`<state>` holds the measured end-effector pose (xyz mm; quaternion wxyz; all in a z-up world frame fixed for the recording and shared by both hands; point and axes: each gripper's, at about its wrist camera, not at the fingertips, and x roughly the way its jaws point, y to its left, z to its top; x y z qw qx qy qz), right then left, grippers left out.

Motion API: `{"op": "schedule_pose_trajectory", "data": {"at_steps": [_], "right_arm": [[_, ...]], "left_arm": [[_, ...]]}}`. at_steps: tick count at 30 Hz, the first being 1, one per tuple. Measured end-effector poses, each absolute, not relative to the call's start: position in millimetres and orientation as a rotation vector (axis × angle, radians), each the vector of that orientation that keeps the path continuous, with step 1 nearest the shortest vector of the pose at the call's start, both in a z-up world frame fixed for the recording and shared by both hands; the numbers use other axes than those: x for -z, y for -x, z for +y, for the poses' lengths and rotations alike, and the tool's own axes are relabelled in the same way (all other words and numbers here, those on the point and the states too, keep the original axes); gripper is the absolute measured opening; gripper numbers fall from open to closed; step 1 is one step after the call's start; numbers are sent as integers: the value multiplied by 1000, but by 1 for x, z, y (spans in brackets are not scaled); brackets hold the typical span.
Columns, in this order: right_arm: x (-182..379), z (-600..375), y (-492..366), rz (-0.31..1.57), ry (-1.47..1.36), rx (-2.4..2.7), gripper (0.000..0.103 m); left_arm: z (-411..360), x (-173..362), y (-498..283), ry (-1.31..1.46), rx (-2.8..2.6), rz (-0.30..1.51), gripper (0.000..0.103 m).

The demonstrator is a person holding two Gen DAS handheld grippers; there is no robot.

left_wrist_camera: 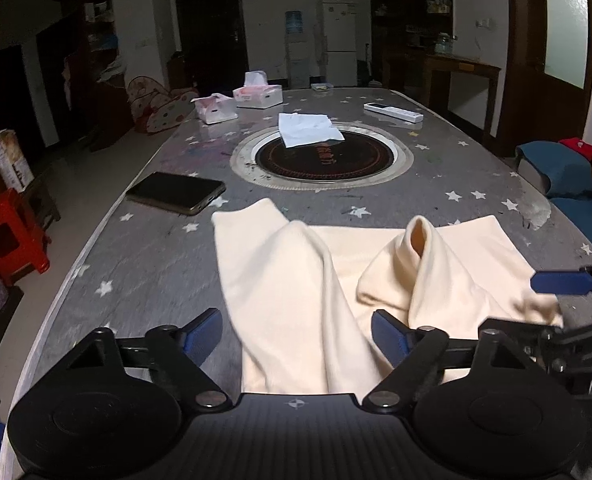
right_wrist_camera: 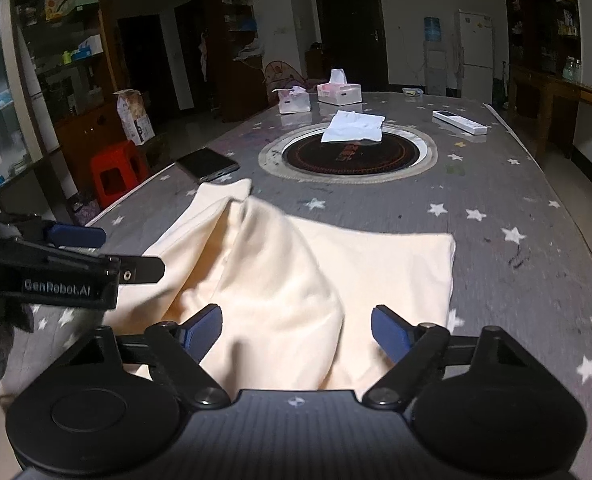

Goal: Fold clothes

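One cream garment (left_wrist_camera: 296, 292) lies bunched on the near end of the starred worktop (left_wrist_camera: 148, 264), two humps raised, far edge flat. Left gripper (left_wrist_camera: 296, 336) and right gripper (right_wrist_camera: 296, 334) both sit low over it, jaws apart, cloth between but not pinched. Judgement: each should close on one single layer at a matching corner, then lift evenly; uneven bites would skew the fold. Phone (left_wrist_camera: 174, 192) lies near, left.
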<state>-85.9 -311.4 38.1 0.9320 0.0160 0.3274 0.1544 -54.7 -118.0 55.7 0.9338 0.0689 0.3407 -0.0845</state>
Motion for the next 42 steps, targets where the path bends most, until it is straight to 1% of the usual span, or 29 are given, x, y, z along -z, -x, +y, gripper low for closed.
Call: {"op": "schedule_pose_trajectory", "data": {"at_steps": [5, 7, 8, 9, 15, 16, 17, 19, 20, 21, 22, 23, 26, 29, 30, 31, 32, 34, 36, 42], "right_arm": [[-38, -311, 56, 668, -18, -355, 77], [-36, -310, 45, 672, -15, -377, 75], [-34, -309, 39, 676, -16, -390, 72], [-32, -309, 34, 682, -21, -402, 71], [-20, -303, 10, 720, -42, -478, 63], [-18, -302, 7, 727, -43, -490, 60], [-16, -300, 5, 733, -44, -503, 52], [-12, -298, 2, 746, -43, -511, 48], [-11, -298, 2, 746, -42, -512, 41], [-11, -299, 3, 743, -44, -514, 39], [-12, -300, 4, 740, -49, -516, 35], [-12, -301, 6, 735, -56, -517, 26], [-14, -303, 11, 728, -61, -503, 16], [-21, -306, 17, 704, -60, -475, 13], [-24, -309, 21, 693, -61, -461, 13], [-27, -312, 24, 681, -62, -446, 12], [-31, -316, 29, 668, -64, -434, 12], [-40, -326, 40, 638, -67, -410, 11], [-50, -337, 52, 607, -73, -381, 11], [-75, -379, 102, 520, -101, -274, 11]], "left_arm": [[-121, -51, 26, -154, 207, 716, 79], [-121, -47, 14, -154, 213, 739, 71], [-120, -46, 9, -152, 215, 750, 70], [-120, -44, 4, -150, 218, 762, 67], [-121, -33, -14, -167, 252, 805, 58], [-122, -31, -15, -173, 255, 808, 57], [-122, -30, -16, -177, 259, 811, 53], [-121, -30, -16, -179, 259, 813, 47], [-121, -30, -16, -179, 260, 812, 46], [-120, -30, -16, -174, 258, 813, 45], [-119, -31, -16, -168, 259, 811, 46], [-119, -32, -16, -161, 261, 810, 47], [-122, -34, -16, -167, 267, 803, 47], [-127, -32, -17, -187, 276, 805, 47], [-127, -30, -19, -195, 272, 809, 45], [-127, -28, -20, -200, 270, 808, 37], [-124, -28, -19, -195, 269, 803, 32], [-119, -30, -17, -182, 269, 790, 16], [-108, -36, -13, -134, 272, 779, 10], [-77, -58, 22, -59, 238, 703, 8]]}}
